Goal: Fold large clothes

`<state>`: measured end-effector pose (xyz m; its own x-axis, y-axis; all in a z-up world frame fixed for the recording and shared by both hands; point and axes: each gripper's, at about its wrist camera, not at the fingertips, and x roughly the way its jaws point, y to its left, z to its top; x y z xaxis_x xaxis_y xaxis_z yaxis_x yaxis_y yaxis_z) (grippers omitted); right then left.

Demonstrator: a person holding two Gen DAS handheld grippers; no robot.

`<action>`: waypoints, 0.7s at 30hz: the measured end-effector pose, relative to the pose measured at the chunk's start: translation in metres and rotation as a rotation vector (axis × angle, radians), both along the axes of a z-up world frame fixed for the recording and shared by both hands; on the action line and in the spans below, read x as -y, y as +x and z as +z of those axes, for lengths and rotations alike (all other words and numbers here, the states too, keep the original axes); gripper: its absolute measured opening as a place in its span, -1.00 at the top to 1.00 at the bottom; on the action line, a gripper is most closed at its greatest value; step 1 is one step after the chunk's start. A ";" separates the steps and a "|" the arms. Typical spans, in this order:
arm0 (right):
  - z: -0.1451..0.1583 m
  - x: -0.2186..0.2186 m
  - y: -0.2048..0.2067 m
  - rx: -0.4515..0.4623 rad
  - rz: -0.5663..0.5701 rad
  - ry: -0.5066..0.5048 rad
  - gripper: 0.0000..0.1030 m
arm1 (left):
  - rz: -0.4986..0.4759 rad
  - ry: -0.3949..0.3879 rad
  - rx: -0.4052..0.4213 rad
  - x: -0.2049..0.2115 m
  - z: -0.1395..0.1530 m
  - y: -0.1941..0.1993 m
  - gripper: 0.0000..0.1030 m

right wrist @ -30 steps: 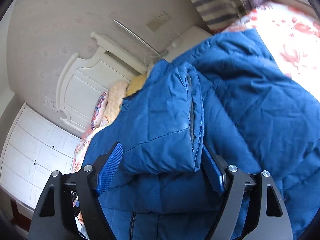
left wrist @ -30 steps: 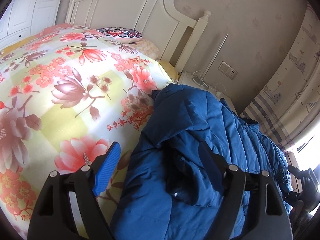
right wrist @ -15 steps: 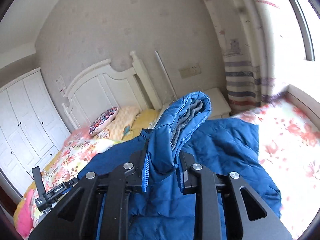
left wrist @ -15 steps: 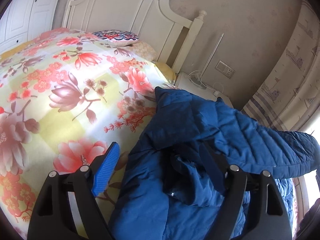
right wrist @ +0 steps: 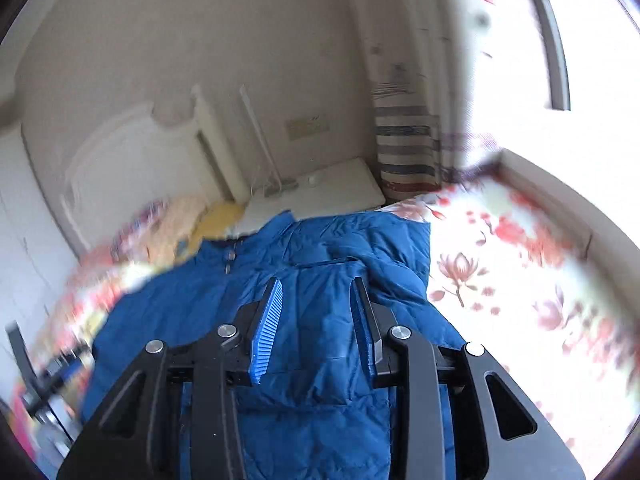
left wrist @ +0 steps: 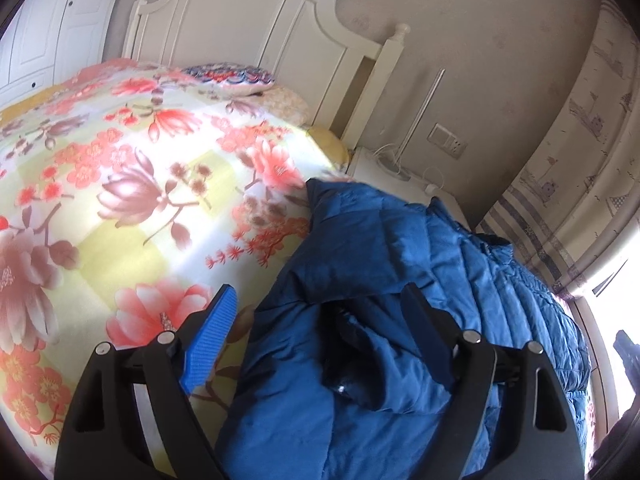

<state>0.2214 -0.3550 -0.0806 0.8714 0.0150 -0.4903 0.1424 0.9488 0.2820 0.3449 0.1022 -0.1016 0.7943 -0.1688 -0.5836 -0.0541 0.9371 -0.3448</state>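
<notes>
Released sleeve [right wrist: 332, 280] lies flat beneath opening right claw [right wrist: 316, 320]; left view hides this.

Left wrist view sits low and close over the blue jacket [left wrist: 400, 280], facing the headboard [left wrist: 256, 28] at eleven o'clock. Right wrist view hangs higher, facing the nightstand [right wrist: 320, 192] at twelve. Both share jacket and headboard.
</notes>
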 end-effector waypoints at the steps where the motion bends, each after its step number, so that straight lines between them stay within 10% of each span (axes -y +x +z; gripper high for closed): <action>1: 0.005 -0.007 0.007 0.003 0.033 -0.021 0.43 | -0.004 0.003 0.007 0.001 0.001 -0.001 -0.62; 6: -0.029 0.025 0.036 -0.118 -0.022 0.165 -0.44 | -0.019 -0.013 0.061 0.002 0.007 -0.008 -0.69; 13: -0.060 0.017 0.038 -0.117 0.090 0.172 0.59 | -0.079 0.024 0.069 0.016 0.009 -0.006 -0.74; 17: -0.040 0.020 0.029 -0.029 0.068 0.142 0.61 | -0.082 0.024 0.057 0.017 0.007 -0.004 -0.79; 21: -0.071 0.027 0.046 -0.212 0.038 0.146 0.57 | -0.078 0.022 0.044 0.015 0.005 -0.002 -0.80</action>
<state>0.2671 -0.3818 -0.1517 0.7465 0.1301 -0.6525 0.1780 0.9059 0.3842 0.3428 0.0872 -0.0969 0.8041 -0.2185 -0.5529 0.0340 0.9454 -0.3242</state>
